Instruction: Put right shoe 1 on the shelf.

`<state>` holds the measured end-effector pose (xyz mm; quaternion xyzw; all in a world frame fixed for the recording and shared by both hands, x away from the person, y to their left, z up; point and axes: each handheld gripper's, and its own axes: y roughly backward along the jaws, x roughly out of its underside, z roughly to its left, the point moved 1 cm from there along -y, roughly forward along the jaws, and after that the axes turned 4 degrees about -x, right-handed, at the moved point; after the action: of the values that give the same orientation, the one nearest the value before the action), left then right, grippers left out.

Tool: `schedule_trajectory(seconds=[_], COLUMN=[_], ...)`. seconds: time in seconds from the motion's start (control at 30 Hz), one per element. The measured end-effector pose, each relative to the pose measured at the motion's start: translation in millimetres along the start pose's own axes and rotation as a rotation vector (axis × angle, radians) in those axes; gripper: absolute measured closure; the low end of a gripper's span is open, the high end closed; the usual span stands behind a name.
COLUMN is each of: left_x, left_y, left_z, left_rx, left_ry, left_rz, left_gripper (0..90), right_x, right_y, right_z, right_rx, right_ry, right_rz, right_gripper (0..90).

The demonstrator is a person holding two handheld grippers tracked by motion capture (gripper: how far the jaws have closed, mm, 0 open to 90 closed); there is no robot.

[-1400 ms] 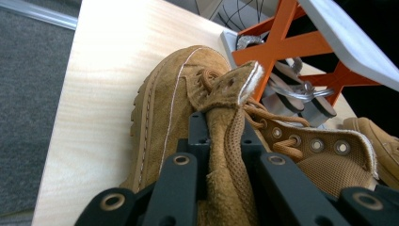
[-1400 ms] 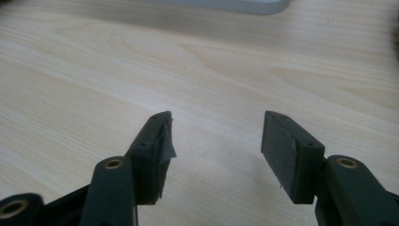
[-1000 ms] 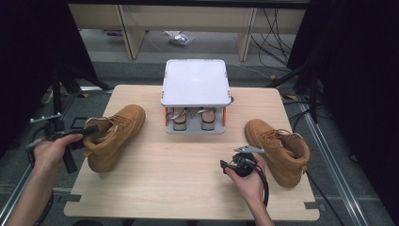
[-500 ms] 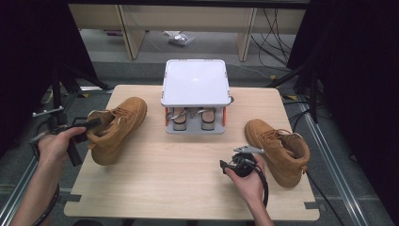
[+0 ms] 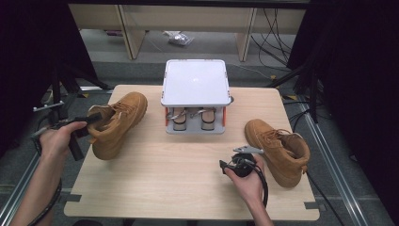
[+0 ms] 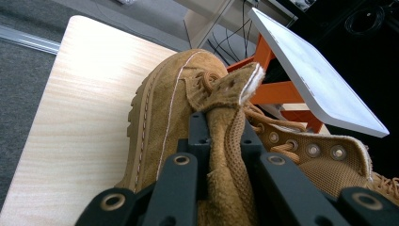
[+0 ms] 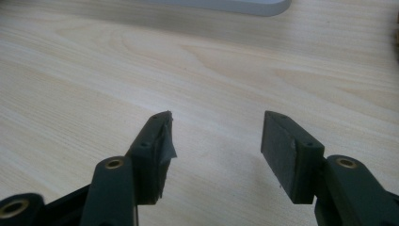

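Observation:
A tan suede boot (image 5: 117, 123) is tilted up at the table's left, its toe toward the rack. My left gripper (image 5: 91, 123) is shut on the boot's heel collar (image 6: 229, 141), which is pinched between the two black jaws. A second tan boot (image 5: 278, 149) lies flat at the right. Just left of that boot, low over the table, my right gripper (image 5: 235, 160) hangs open, and its jaws (image 7: 214, 141) hold only bare wood between them.
A small shoe rack (image 5: 195, 84) with a white top and orange legs stands at the back middle, with a pair of shoes (image 5: 193, 120) on its lower shelf. The light wooden table (image 5: 179, 179) has open room in the middle and front.
The left hand has lifted and tilted the left boot, shifting it slightly toward the back right. The right hand and the right boot stay where they were.

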<state>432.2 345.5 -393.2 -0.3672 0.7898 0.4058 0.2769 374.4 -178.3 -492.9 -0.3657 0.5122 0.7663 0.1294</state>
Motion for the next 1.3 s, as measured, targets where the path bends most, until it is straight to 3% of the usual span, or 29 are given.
schedule_trajectory(seconds=[0.1, 0.4, 0.5, 1.03, 1.07, 1.3], left_x=[-1.4, -8.5, -11.3, -25.5, -26.5, -36.0], left_y=[-0.5, -1.8, -2.3, -14.0, -14.7, -20.0], left_z=[-0.1, -3.8, -5.5, -15.2, -16.1, -22.7], left_rx=[0.0, 0.009, 0.011, 0.032, 0.032, 0.048], left_ry=[-0.001, -0.003, -0.001, 0.006, 0.012, 0.022], left_rz=[0.002, -0.01, -0.016, -0.037, -0.038, -0.047], left_gripper=[81.6, 81.7, 81.6, 81.6, 81.6, 81.6], right_x=[0.0, 0.6, 0.0, 0.6, 0.4, 0.7], right_y=[-1.5, -2.3, -0.2, 1.3, 2.9, 6.7], right_z=[-1.1, -0.5, -0.7, -4.2, -4.1, -5.4], right_rx=[0.003, -0.017, 0.003, -0.026, -0.009, -0.005], right_ry=[0.016, 0.003, 0.011, 0.006, 0.008, -0.004], right_rz=[-0.007, -0.018, -0.009, -0.032, -0.023, -0.034], right_gripper=[44.9, 44.9, 44.8, 44.8, 44.9, 44.8])
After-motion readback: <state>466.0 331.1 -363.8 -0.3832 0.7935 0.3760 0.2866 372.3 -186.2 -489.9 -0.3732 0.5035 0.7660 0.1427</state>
